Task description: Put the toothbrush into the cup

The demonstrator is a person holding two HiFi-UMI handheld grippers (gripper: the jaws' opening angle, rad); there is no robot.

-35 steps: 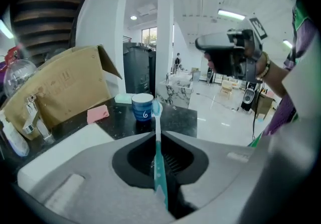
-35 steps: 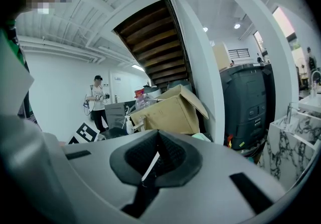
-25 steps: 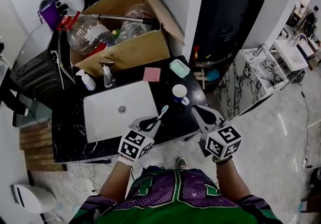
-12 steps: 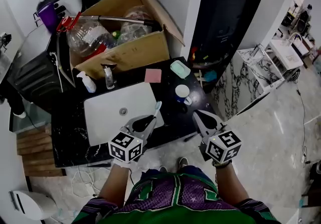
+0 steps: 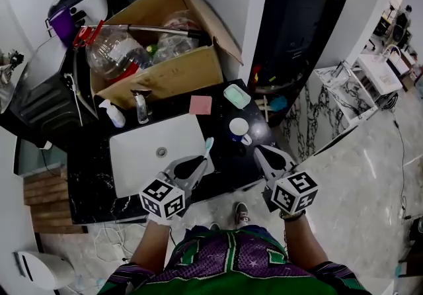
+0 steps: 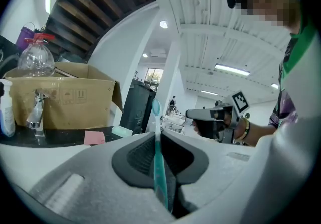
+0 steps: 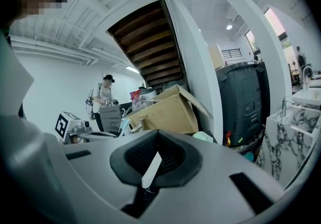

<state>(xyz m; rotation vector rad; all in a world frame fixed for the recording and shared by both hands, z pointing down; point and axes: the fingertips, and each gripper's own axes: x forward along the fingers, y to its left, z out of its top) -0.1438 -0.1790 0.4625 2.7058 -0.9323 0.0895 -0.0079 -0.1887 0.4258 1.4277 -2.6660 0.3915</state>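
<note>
Toothbrush is being held, not yet in the cup

The left claw is clamping the teal toothbrush by its handle (bristles pointing away), left of the cup on the bench and apart from it. The right claw is hovering beside the cup, jaws together, empty. Carrying over and dropping in are remaining.

Toothbrush was teal, cup white, worktop black, basin white, pad pink, box brown, soap dish mint, shirt purple and green
</note>
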